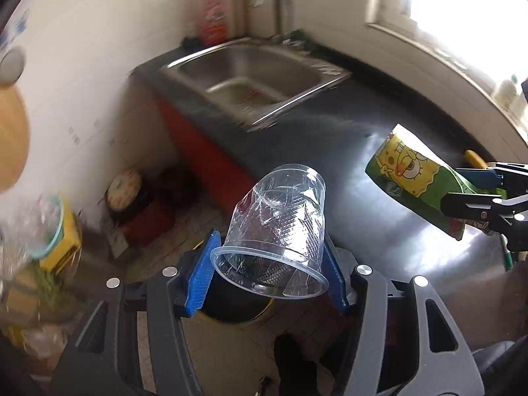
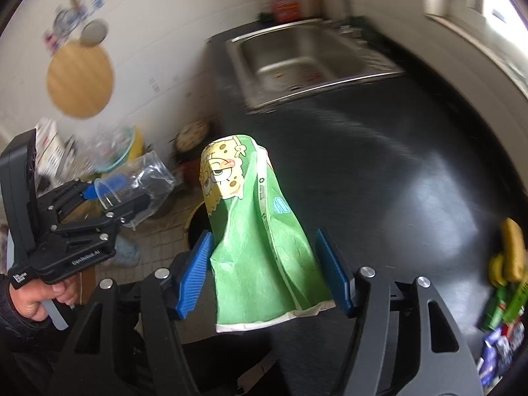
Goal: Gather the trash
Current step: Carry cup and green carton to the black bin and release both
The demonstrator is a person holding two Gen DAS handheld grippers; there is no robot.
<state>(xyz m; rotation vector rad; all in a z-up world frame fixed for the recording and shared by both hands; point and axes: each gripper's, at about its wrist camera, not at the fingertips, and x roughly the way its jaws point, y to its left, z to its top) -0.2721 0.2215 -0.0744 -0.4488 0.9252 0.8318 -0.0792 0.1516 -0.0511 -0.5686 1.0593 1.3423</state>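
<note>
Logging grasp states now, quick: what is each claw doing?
Left claw: closed on the clear crinkled plastic cup.
Right claw: closed on the crumpled green cartoon-print paper cup.

White "GenRobot.AI", seemingly, on the left tongs' (image 2: 123, 194) black body, other print unreadable

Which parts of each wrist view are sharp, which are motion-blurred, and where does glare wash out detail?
Left wrist view: the clear plastic cup is sharp; the sink is streaked; the window is blown out white. Right wrist view: the green paper cup is crisp; the sink and wall smear; glare sheens the black counter.
</note>
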